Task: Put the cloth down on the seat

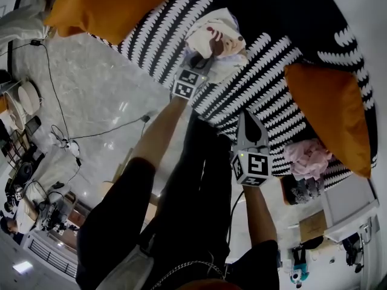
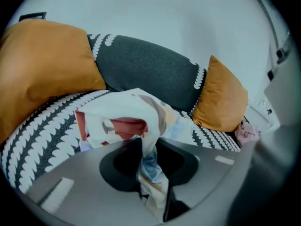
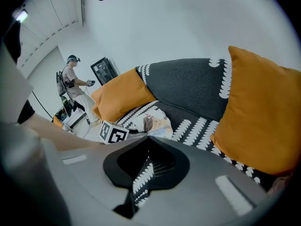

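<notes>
The cloth (image 1: 214, 38), white with red and brown cartoon prints, lies bunched on the black-and-white patterned sofa seat (image 1: 266, 65). My left gripper (image 1: 201, 64) reaches to its near edge. In the left gripper view a twisted strip of the cloth (image 2: 123, 113) runs down between the jaws of the left gripper (image 2: 145, 142), which still pinch it. My right gripper (image 1: 248, 118) hovers over the seat's front edge, nearer me, with its tips together and nothing in them. The right gripper view shows that gripper (image 3: 147, 136), the cloth (image 3: 154, 121) and the left gripper's marker cube beyond it.
Orange cushions (image 1: 103, 5) (image 1: 332, 113) lean at both ends of the sofa. A pink bundle (image 1: 307, 157) sits by the right cushion. Cables (image 1: 66, 142) trail over the grey floor on the left. A person (image 3: 73, 84) stands far off in the right gripper view.
</notes>
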Available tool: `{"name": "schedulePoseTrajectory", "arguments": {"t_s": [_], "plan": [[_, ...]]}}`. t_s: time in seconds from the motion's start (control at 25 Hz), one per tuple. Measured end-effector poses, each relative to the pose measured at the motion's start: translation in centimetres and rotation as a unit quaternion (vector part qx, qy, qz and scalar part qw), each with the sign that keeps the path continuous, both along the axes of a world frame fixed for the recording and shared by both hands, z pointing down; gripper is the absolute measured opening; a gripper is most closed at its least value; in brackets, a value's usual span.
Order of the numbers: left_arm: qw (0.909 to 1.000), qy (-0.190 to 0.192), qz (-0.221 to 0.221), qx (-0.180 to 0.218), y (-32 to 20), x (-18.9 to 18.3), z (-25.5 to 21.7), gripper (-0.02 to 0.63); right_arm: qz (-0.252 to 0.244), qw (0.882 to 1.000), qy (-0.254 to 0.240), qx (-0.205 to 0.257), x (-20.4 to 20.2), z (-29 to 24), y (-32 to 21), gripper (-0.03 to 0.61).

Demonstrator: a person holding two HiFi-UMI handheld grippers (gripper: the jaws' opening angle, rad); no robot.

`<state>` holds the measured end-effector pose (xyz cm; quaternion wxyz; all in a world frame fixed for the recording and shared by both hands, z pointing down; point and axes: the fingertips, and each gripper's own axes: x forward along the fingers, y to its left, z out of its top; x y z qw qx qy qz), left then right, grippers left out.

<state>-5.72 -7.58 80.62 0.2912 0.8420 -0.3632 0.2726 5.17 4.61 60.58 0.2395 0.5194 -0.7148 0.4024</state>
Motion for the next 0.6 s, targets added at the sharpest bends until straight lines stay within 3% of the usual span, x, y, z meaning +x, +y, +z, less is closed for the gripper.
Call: {"name": "schedulePoseTrajectory", "arguments": {"t_s": [0.2, 0.6], "plan": [[0.9989, -0.023, 0.015, 0.038, 0.3, -0.5, -2.0, 0.204, -0.012, 1.000, 0.006, 0.008, -0.4, -1.0, 0.1, 0.003], [0.9982, -0.016, 0.018, 0.055, 0.9, -0.4, -6.3, 0.199, -0.038, 0.999, 0.007, 0.025, -0.9, -3.9, -0.3, 0.003]]}}
